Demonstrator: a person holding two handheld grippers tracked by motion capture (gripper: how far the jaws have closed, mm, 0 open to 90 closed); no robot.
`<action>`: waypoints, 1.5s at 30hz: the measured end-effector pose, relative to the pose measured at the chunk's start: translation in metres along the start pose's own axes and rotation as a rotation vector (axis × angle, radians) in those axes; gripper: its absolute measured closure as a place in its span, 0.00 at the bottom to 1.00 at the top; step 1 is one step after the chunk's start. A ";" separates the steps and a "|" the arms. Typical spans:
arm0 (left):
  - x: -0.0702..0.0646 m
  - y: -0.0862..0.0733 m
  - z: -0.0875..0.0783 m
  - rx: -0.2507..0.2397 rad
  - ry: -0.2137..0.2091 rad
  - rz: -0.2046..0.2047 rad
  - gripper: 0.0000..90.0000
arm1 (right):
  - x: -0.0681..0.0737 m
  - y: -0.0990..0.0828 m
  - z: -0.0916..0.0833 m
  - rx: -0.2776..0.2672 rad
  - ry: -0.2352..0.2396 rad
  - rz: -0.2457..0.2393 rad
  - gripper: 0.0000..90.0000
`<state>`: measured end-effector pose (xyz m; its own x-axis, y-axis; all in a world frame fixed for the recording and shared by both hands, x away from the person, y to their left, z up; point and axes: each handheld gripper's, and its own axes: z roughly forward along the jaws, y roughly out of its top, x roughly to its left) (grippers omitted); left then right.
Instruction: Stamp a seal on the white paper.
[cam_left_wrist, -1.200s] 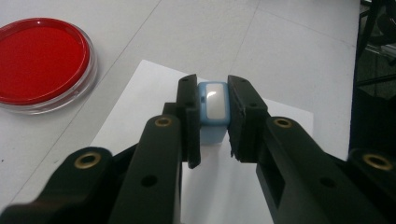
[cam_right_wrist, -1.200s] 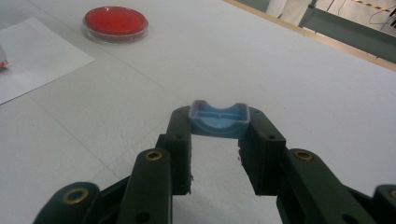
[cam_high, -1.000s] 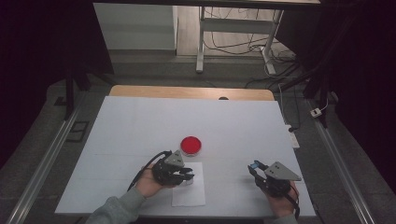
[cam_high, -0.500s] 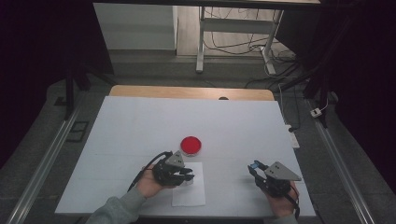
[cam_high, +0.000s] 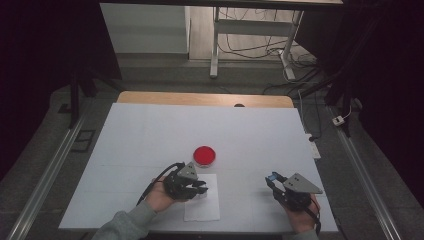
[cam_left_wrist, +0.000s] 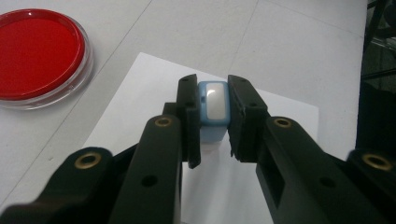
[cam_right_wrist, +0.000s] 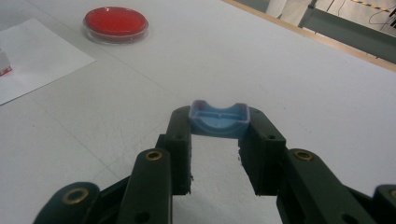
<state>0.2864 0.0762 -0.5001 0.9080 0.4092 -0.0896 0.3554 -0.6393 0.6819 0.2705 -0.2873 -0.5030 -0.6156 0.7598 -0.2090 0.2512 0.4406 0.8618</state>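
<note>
The left tongs (cam_left_wrist: 214, 116) squeeze a small blue stamp (cam_left_wrist: 213, 108) standing upright on the white paper (cam_left_wrist: 280, 112), with the red ink dish (cam_high: 204, 156) just behind it on the counter (cam_high: 125, 140). To stamp well, press straight down and lift without sliding. Over to the right, the right tongs (cam_right_wrist: 218, 130) pinch the stamp's blue cap (cam_right_wrist: 218, 120) above bare counter; keep it out of the way.

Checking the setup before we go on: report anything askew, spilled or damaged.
Nothing stands out. The red dish sits flat, nothing spilled; the paper sheet lies flat. The left gripper clamps a blue stamp, the right gripper a blue cap.
</note>
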 end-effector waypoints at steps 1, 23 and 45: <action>0.000 0.000 0.000 0.002 0.001 0.001 0.84 | 0.000 0.000 0.000 0.001 -0.001 0.001 0.72; -0.003 0.002 0.003 0.045 0.017 0.008 0.85 | 0.001 0.000 0.000 -0.002 0.000 0.000 0.72; -0.012 0.004 0.005 0.069 0.066 0.027 0.85 | 0.003 0.001 0.000 0.006 -0.004 -0.007 0.72</action>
<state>0.2781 0.0652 -0.5002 0.9017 0.4319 -0.0218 0.3474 -0.6933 0.6314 0.2692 -0.2848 -0.5026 -0.6141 0.7588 -0.2171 0.2511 0.4486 0.8577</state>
